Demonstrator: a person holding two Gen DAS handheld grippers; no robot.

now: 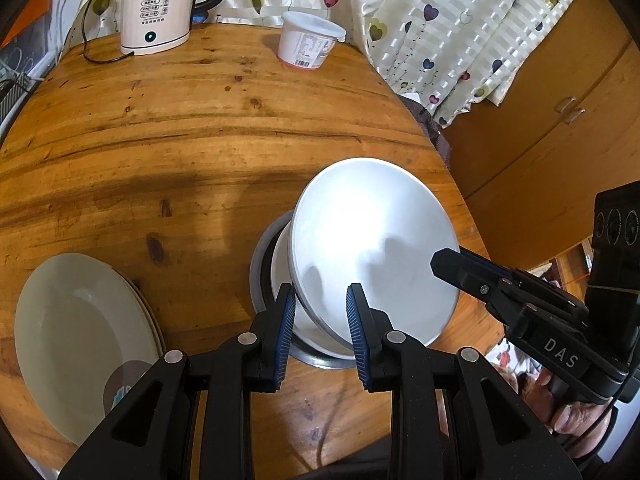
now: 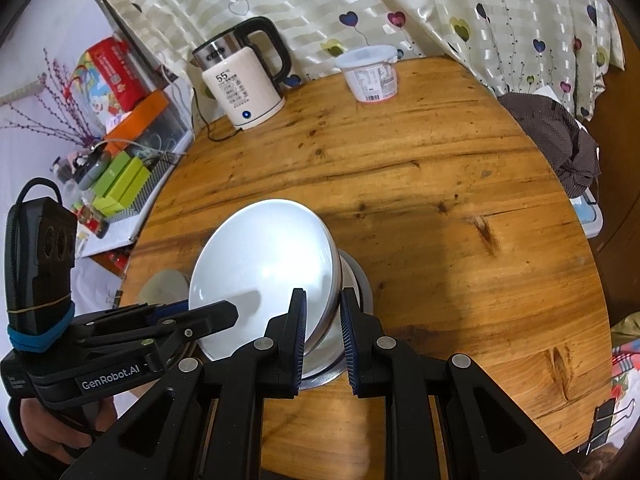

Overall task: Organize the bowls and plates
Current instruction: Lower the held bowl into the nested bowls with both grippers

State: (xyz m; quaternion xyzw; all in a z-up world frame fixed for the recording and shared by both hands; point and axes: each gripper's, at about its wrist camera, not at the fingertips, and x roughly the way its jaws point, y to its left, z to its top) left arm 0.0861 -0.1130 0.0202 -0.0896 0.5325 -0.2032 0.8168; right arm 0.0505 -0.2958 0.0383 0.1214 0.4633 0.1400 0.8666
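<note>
A white bowl [image 1: 372, 240] hangs tilted on its side, low over a steel bowl [image 1: 256, 276] that stands on the round wooden table [image 1: 160, 140]. My left gripper [image 1: 320, 320] is shut on the bowl's near left rim, one pad inside and one outside. From the right, my right gripper [image 1: 444, 264] grips the opposite rim. The right wrist view shows the white bowl [image 2: 260, 264] with my right gripper [image 2: 323, 330] shut on its right rim. There my left gripper [image 2: 230, 312] reaches in from the left, and the steel bowl [image 2: 362, 280] sits underneath. Cream plates [image 1: 80, 332] are stacked at the table's near left.
A white electric kettle [image 1: 156, 8] with its cord and a lidded plastic tub [image 1: 308, 40] stand at the table's far edge, against a heart-print curtain [image 1: 440, 20]. A dark cloth [image 2: 560, 140] lies off the right edge. Boxes [image 2: 124, 176] crowd a shelf to the left.
</note>
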